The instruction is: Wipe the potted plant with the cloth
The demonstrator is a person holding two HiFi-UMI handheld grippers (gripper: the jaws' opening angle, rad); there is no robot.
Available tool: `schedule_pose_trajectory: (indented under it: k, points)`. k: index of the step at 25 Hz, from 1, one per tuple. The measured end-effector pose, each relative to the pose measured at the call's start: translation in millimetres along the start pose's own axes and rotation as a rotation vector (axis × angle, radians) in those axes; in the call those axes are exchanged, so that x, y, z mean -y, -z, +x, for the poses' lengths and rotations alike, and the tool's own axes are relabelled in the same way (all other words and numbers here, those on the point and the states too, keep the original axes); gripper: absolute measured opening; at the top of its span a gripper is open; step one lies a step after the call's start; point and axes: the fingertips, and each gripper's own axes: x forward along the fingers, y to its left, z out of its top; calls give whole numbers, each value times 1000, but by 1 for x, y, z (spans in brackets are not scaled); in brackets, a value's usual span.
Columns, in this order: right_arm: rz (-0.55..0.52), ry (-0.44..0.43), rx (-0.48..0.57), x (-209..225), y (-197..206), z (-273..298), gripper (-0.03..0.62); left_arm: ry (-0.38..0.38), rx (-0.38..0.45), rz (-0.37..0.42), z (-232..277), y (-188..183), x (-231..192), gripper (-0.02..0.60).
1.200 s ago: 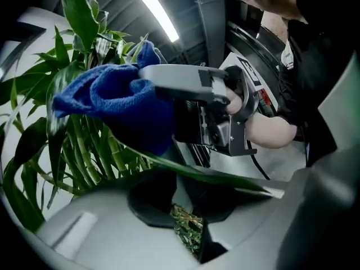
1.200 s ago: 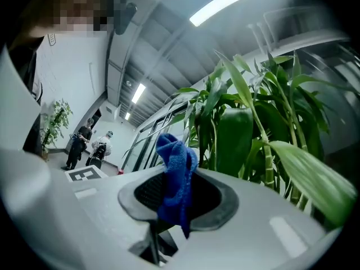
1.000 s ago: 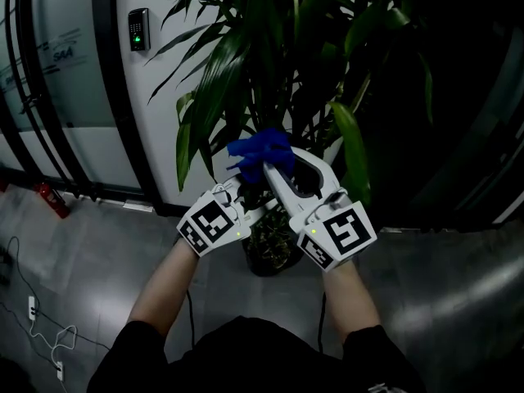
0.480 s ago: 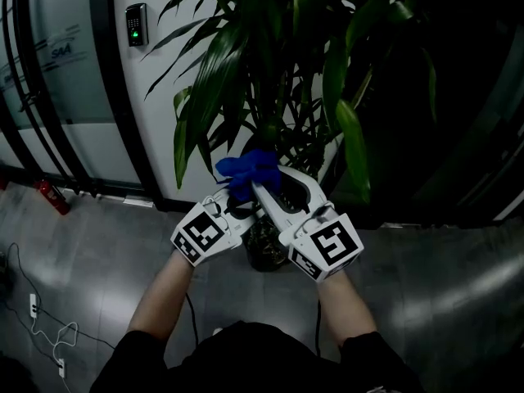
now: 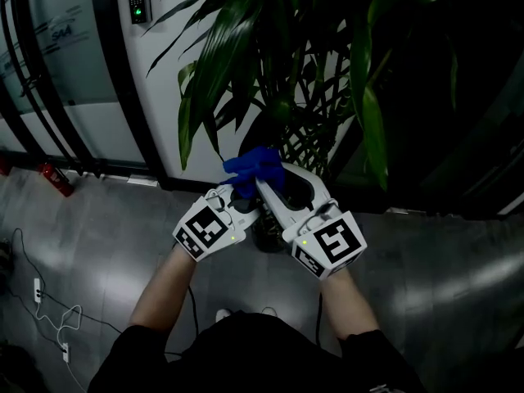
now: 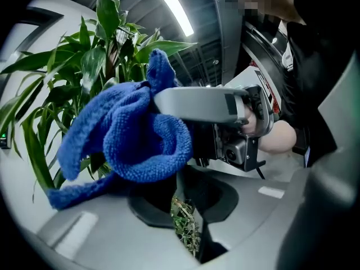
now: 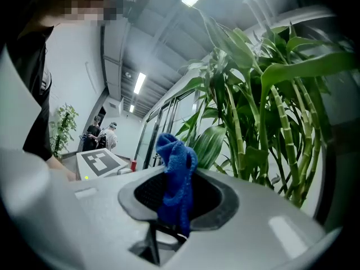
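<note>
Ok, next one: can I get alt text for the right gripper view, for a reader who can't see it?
The right gripper has its jaws shut on a blue cloth, which stands up between them. Behind and to the right rise the green stalks and long leaves of the potted plant. Two people stand far off at the left.

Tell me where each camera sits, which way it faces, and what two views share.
Head view: on the head, facing steeply down at the plant, the cloth, left gripper and right gripper; both forearms show.
Left gripper view: on the left gripper, facing cloth and plant; the right gripper and hand show.
Right gripper view: on the right gripper, facing plant stems; its jaws pinch the cloth.
Shared: all show cloth and plant.
</note>
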Motion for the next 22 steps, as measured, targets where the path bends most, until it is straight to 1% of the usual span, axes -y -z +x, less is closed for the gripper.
schedule_pose_trajectory:
  k: [7, 13, 18, 22]
  points:
    - [41, 14, -15, -9, 15, -2, 109, 12, -3, -39, -9, 11, 8, 54]
    - [63, 35, -30, -25, 26, -3, 109, 36, -13, -62, -22, 23, 19, 54]
    - [72, 60, -37, -43, 32, -7, 109, 65, -17, -70, -36, 30, 33, 54]
    - [68, 66, -30, -53, 29, -12, 109, 74, -4, -68, -44, 27, 40, 54]
